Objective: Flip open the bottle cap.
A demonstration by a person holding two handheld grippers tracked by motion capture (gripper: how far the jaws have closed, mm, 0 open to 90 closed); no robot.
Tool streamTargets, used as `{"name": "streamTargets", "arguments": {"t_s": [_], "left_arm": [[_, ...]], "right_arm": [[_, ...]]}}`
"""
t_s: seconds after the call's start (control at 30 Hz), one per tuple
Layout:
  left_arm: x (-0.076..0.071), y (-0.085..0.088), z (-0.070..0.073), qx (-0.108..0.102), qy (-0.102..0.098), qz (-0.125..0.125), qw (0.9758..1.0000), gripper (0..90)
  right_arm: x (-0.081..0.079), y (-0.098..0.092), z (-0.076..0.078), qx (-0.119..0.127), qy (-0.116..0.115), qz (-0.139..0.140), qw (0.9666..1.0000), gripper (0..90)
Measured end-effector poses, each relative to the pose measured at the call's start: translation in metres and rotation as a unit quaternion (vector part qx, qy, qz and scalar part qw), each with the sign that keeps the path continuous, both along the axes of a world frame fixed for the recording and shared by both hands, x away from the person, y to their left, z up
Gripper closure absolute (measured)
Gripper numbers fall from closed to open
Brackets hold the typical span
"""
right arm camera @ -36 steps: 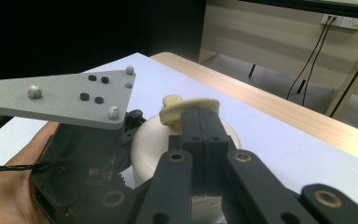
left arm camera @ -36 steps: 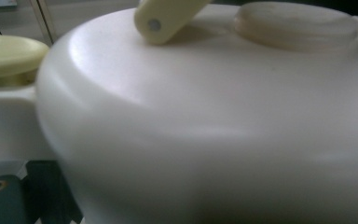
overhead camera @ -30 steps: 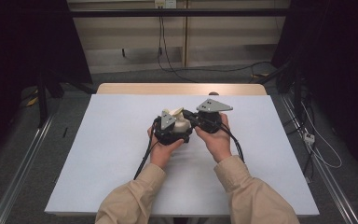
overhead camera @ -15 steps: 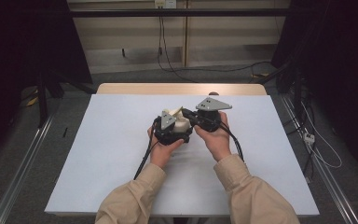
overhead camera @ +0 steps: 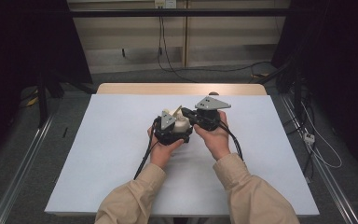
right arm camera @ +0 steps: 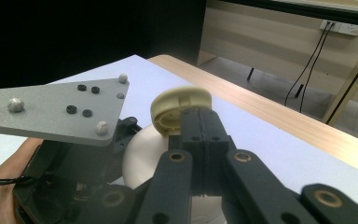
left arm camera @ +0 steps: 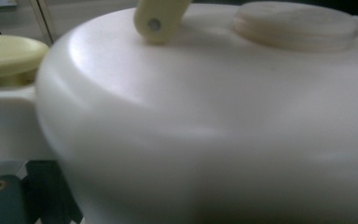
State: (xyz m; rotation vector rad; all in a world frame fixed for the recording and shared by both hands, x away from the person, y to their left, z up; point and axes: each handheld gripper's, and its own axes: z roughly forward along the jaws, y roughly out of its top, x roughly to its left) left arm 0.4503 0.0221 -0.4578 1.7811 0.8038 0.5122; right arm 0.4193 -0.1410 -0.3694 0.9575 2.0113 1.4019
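Observation:
A white rounded plastic container (overhead camera: pixel 182 125) with a cream round knob (overhead camera: pixel 170 113) is held above the middle of the table. My left gripper (overhead camera: pixel 178 127) is shut on it; in the left gripper view the white body (left arm camera: pixel 214 130) sits right against the camera, with a cream disc (left arm camera: pixel 9 53) at the left and a cream lever (left arm camera: pixel 161 18) on top. My right gripper (overhead camera: pixel 187 114) comes in from the right. Its jaws (right arm camera: pixel 199 114) are pressed together, with their tips at the cream knob (right arm camera: pixel 177 105). Whether they pinch part of the knob is hidden.
The white table top (overhead camera: pixel 98 154) lies bare around both hands, with a wooden strip (overhead camera: pixel 177 88) along its far edge. Black cables (overhead camera: pixel 144 158) trail from the grippers toward the person. Metal rails (overhead camera: pixel 23 168) run along both sides of the table.

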Motion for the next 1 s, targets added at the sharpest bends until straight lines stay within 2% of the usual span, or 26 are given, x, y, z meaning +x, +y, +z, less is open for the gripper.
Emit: {"name": "streamTargets", "arguments": {"t_s": [0.43, 1.0], "left_arm": [[0.0001, -0.0002, -0.0001, -0.002, 0.000, 0.000, 1.0000, 5.2], [0.0000, -0.0003, -0.0001, -0.002, 0.000, 0.001, 1.0000, 5.2]], "right_arm": [[0.0026, 0.0031, 0.0019, -0.004, -0.001, 0.004, 1.0000, 90.0], [0.0058, 0.0030, 0.0021, 0.002, -0.002, 0.001, 1.0000, 90.0]]}}
